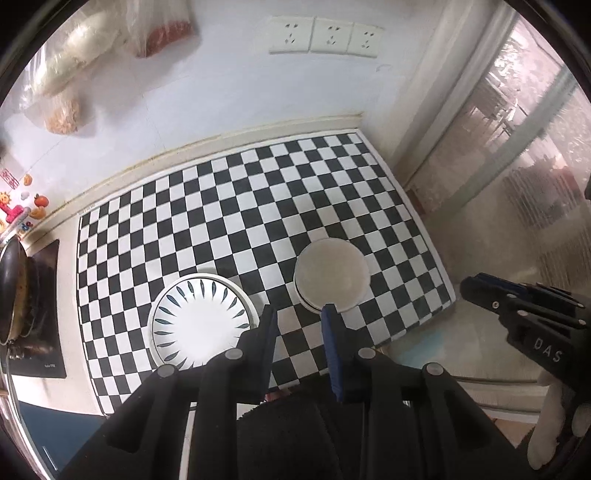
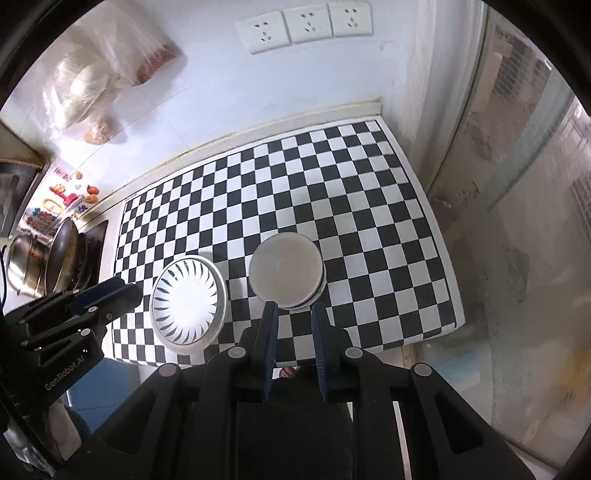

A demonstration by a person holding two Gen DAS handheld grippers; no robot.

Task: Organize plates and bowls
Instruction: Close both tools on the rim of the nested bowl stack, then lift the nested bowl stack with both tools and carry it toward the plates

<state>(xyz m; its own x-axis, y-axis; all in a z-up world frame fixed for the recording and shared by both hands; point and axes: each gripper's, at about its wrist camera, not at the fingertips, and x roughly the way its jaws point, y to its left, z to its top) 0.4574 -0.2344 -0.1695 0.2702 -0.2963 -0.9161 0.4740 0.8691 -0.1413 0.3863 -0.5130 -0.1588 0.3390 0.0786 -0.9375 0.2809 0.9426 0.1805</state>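
A white plate with dark leaf strokes (image 1: 201, 321) tops a short stack on the checkered mat (image 1: 258, 206). To its right sits a stack of plain white bowls (image 1: 330, 278). My left gripper (image 1: 299, 314) hovers above the mat between the two stacks, jaws drawn close, nothing between them. In the right wrist view the patterned plate (image 2: 186, 304) lies left of the plain bowls (image 2: 284, 273). My right gripper (image 2: 293, 310) hangs just over the near rim of the bowls, jaws narrow and empty. Each gripper shows in the other's view: the right gripper (image 1: 476, 286) and the left gripper (image 2: 125, 291).
A wok (image 2: 62, 254) and a steel pot (image 2: 22, 258) stand on the stove left of the mat (image 2: 369, 206). Plastic bags (image 1: 74, 44) hang on the wall beside the sockets (image 1: 325, 35). A glass door (image 1: 517, 166) borders the right side.
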